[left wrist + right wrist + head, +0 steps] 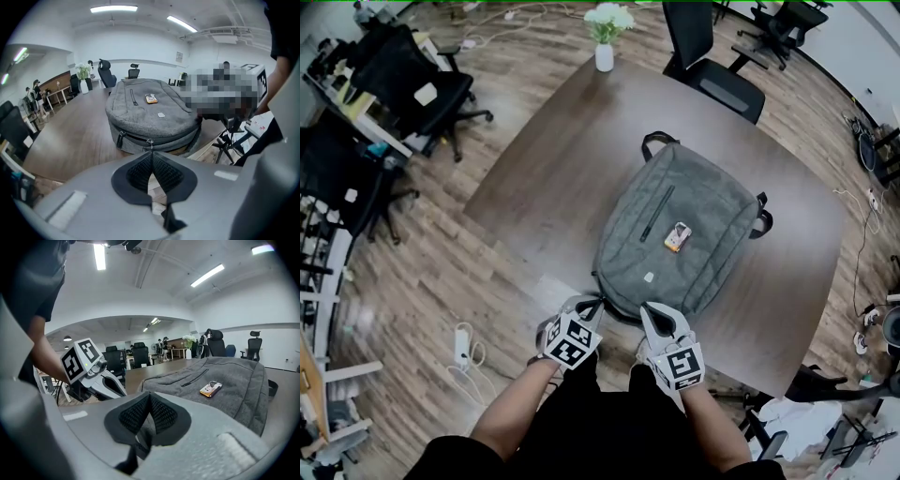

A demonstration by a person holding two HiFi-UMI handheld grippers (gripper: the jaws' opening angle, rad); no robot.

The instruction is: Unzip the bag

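- The grey fabric backpack (694, 202) lies flat on the dark brown wooden table (544, 178). Its bottom end faces you at the near edge, and its carry handle points away.
- Your left gripper (151, 151) has its jaws closed. The tips pinch the small metal zipper pull (150, 142) in the middle of the zip line that runs along the bag's near side.
- A second dark zipper pull (121, 138) hangs on the same zip line, a little to the left of the pinched one and clear of your gripper.
- Your right gripper (149, 394) also has its jaws pressed together. The tips sit against the bag's near edge, just to the right of the left gripper. No view shows whether any fabric is caught between them.
- The two grippers are close side by side, both angled down towards the bag from your side of the table.
- A small orange and white charm (677, 236) rests on top of the bag, near its middle, beside a closed front pocket zip.
- A white vase of white flowers (605, 52) stands at the far edge of the table, well apart from the bag.
- A black office chair (712, 66) is pulled up to the table's far side.
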